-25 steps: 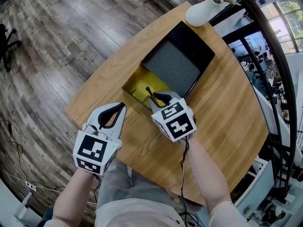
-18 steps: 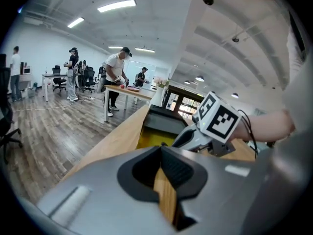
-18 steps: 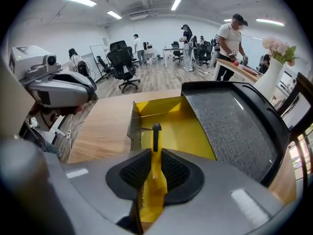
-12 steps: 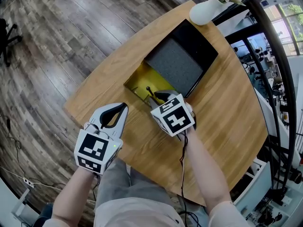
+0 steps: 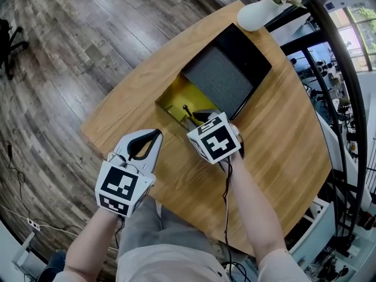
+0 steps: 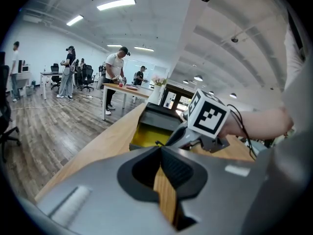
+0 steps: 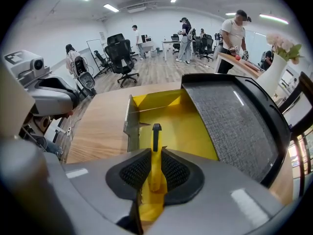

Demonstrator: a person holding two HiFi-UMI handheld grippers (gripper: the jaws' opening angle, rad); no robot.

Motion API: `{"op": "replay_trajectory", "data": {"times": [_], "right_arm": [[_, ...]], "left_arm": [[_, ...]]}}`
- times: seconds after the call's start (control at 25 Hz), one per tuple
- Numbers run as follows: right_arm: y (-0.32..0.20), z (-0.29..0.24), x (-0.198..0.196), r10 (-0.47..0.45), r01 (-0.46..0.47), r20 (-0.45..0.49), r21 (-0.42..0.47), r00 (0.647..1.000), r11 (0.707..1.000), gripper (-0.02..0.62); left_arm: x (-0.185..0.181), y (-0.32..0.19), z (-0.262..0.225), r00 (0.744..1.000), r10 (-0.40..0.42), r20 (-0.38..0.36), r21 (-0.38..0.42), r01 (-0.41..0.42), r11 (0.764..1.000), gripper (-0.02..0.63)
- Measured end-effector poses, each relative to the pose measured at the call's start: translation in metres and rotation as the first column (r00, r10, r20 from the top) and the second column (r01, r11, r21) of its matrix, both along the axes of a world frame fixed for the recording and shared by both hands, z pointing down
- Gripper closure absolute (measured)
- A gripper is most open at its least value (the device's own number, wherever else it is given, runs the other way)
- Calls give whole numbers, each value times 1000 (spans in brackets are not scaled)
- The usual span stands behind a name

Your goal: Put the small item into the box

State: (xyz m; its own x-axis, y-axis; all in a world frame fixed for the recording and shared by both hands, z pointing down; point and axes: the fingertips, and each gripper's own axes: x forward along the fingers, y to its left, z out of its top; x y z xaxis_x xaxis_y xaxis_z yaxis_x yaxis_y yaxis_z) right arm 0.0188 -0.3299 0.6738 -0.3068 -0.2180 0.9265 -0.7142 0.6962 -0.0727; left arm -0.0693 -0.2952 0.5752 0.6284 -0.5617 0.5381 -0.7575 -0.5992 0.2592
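Note:
An open box (image 5: 176,94) with a yellow lining lies on the wooden table, its black lid with a grey foam pad (image 5: 226,78) folded back behind it. My right gripper (image 5: 195,117) is shut on a small yellow item with a black tip (image 5: 187,110), held over the box's near edge. In the right gripper view the item (image 7: 156,148) sticks out between the pads (image 7: 133,170), pointing into the yellow box (image 7: 186,124). My left gripper (image 5: 155,135) is shut and holds nothing, hovering over the table to the left; its own view shows the pads (image 6: 178,168) meeting.
A white vase with flowers (image 5: 256,14) stands at the table's far corner. The table (image 5: 282,140) ends close to my left gripper; dark wood floor lies beyond. A black railing (image 5: 338,69) runs along the right. People and desks show far off in the gripper views.
My right gripper has tilted and edged slightly toward the box, still holding the item. The left gripper has barely moved.

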Motion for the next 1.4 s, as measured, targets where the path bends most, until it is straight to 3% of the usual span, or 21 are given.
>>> {"op": "replay_trajectory", "data": {"times": [0.76, 1.04, 1.4], "right_arm": [[3, -29, 2, 58, -63, 82, 65, 995, 996, 506], [3, -80, 5, 69, -86, 116, 150, 991, 985, 520], [15, -175, 17, 81, -139, 197, 301, 977, 944, 540]], "left_arm": [[-8, 7, -26, 999, -11, 33, 41, 10, 999, 603], [-6, 12, -58, 998, 7, 63, 99, -13, 995, 603], [-8, 20, -130, 999, -25, 38, 200, 17, 980, 603]]}}
